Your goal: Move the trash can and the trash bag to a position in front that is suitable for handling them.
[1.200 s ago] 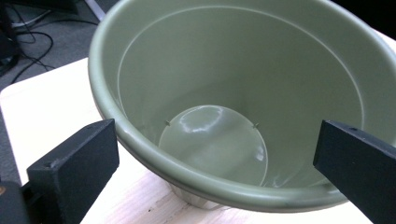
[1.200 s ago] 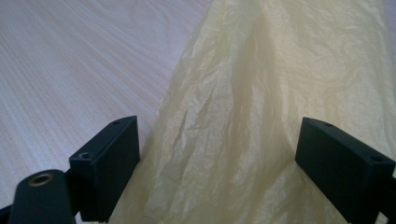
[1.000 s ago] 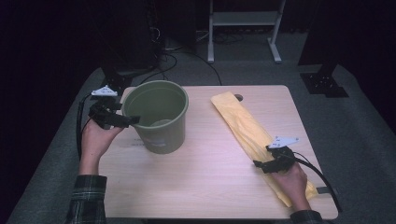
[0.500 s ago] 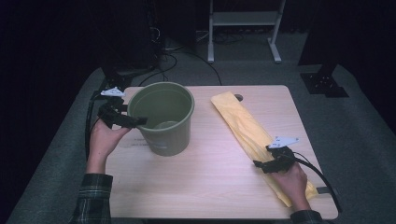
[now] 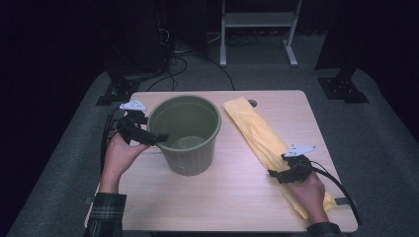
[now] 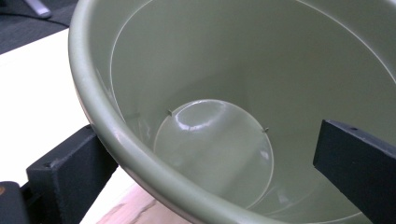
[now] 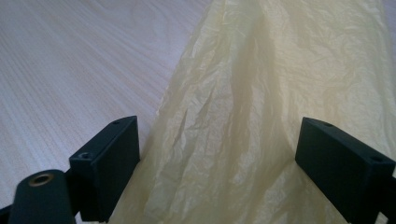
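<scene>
High view: green bin (image 5: 185, 133) stands upright on the table (image 5: 232, 197), left of centre, w/ the left gripper (image 5: 154, 138) at its near-left rim; yellow bag (image 5: 262, 136) lies flat in a long strip along the right side, well apart from the bin, and the right gripper (image 5: 275, 175) sits over the strip's near part. Left gripper view: jaws straddle the bin (image 6: 224, 154) wall, one outside, one inside, wide w/ a clear gap on the inner side, so no real grip. Risk: any pull now tips or skids the bin rather than lifting it. Right gripper view: jaws stand wide over the bag (image 7: 261, 116), film bulging up between them, not pinched. Risk: closing here may catch just one thin layer, or drag the whole bag sideways off the table edge.
</scene>
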Demonstrator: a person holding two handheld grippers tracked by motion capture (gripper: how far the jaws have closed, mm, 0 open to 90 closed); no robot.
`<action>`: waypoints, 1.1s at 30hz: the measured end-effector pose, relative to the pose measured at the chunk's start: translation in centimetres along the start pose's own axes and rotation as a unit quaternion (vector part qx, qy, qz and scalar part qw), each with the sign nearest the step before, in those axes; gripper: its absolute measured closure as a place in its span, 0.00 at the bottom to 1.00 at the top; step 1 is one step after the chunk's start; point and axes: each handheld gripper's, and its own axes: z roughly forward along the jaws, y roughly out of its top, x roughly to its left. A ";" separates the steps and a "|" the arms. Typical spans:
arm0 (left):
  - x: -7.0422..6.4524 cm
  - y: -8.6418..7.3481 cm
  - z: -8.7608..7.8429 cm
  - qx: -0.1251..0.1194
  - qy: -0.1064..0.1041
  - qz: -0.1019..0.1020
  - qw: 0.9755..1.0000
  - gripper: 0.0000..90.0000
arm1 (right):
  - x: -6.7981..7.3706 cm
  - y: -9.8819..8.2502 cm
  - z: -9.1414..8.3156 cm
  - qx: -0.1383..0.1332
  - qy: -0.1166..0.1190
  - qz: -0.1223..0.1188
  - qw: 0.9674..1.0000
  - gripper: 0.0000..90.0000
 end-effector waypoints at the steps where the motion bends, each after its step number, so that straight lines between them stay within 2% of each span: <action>1: -0.6 0.0 0.1 -0.002 -0.006 0.002 1.000 0.00 | 0.0 0.0 0.0 0.000 0.000 -0.001 1.000 0.14; 7: -2.0 0.0 0.5 0.001 -0.019 0.011 1.000 0.00 | 0.0 0.0 0.0 0.000 0.000 0.000 1.000 0.14; 8: -2.6 0.0 0.6 0.003 -0.024 0.015 1.000 0.00 | 0.0 0.0 0.0 0.000 0.000 0.000 1.000 0.14; 10: -2.9 0.0 0.7 0.002 -0.028 0.017 0.999 0.00 | 0.0 0.0 0.0 0.000 0.000 0.000 1.000 0.14; 11: -3.5 0.1 0.9 0.003 -0.032 0.022 0.999 0.00 | 0.0 0.0 0.0 0.000 0.000 0.000 1.000 0.14; 12: -3.5 0.1 0.9 0.003 -0.032 0.022 0.999 0.00 | 0.0 0.0 0.0 0.000 0.000 0.000 1.000 0.14; 17: -5.3 0.1 1.3 0.005 -0.044 0.031 0.999 0.00 | 0.0 0.0 0.0 0.000 0.000 0.001 1.000 0.14; 24: -6.8 -0.1 1.4 0.006 -0.054 0.038 0.998 0.00 | 0.0 0.0 0.0 0.000 0.000 0.000 1.000 0.14; 26: -7.4 -0.2 1.5 0.004 -0.065 0.043 0.997 0.00 | 0.0 0.0 0.0 0.000 0.000 0.000 1.000 0.14; 28: -7.6 -0.2 1.5 0.002 -0.066 0.044 0.997 0.00 | 0.0 0.0 0.0 0.000 0.000 0.000 1.000 0.14; 33: -7.0 0.2 1.0 -0.013 -0.060 0.039 0.997 0.00 | 0.0 0.0 0.0 0.000 0.000 0.000 1.000 0.14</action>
